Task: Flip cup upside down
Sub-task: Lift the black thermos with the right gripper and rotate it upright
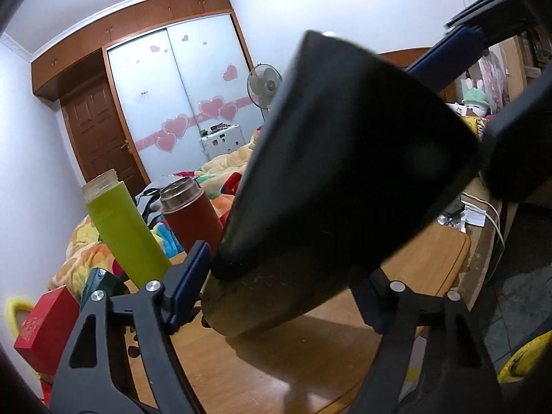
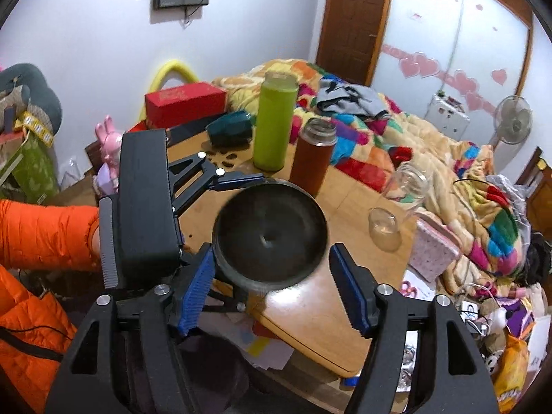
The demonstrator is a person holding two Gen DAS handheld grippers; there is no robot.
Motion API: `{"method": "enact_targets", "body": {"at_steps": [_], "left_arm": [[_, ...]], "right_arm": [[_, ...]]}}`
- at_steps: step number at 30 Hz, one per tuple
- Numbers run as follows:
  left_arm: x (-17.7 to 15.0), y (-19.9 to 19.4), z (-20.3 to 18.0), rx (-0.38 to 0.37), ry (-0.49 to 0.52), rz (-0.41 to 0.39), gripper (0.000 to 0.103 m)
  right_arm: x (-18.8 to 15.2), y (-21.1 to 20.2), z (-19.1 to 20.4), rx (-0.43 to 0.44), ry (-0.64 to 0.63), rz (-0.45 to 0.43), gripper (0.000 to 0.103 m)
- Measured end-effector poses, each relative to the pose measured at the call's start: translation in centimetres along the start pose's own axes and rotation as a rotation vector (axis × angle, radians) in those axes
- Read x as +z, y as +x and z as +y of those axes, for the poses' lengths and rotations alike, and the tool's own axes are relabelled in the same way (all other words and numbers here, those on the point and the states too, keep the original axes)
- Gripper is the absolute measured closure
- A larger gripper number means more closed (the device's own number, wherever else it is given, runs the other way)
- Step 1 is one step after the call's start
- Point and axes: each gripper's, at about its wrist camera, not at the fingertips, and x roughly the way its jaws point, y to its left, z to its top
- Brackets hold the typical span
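In the right wrist view, an orange sleeve (image 2: 41, 231) comes in at the far left behind the left gripper (image 2: 238, 245), whose 2 blue-padded fingers (image 2: 238, 181) pinch the black cup (image 2: 270, 233) from both sides. The cup is held off the wooden table (image 2: 310, 314), tipped on its side with its open mouth facing the camera. Just beyond it stand a green bottle (image 2: 274, 122) and a brown flask (image 2: 314, 153), both upright, with a clear glass jar (image 2: 396, 200) lying further right. The right gripper (image 2: 272, 289) sits in the foreground with its fingers spread wide on either side of the cup's rim; I cannot tell whether the left pad touches it. A fan (image 2: 512, 120) stands far right.
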Motion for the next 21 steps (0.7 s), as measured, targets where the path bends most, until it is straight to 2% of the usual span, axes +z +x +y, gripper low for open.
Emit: {"method": "enact_targets", "body": {"at_steps": [6, 11, 14, 21], "left_arm": [[1.0, -0.6, 1.4, -0.007, -0.052, 0.017, 0.034], [1.7, -1.4, 3.3, -0.042, -0.141, 0.041, 0.039], [1.9, -1.0, 5.5, -0.081, -0.224, 0.078, 0.039], [2.8, -1.6, 7.8, -0.080, -0.254, 0.143, 0.039]], "right_arm": [[0.1, -1.9, -0.9, -0.088, 0.059, -0.048, 0.033], [0.3, -1.3, -1.7, -0.139, 0.126, -0.042, 0.033], [0.6, -0.3, -2.3, -0.149, 0.172, -0.037, 0.033], [1.2, 0.8, -3.0, -0.162, 0.254, -0.079, 0.033]]}}
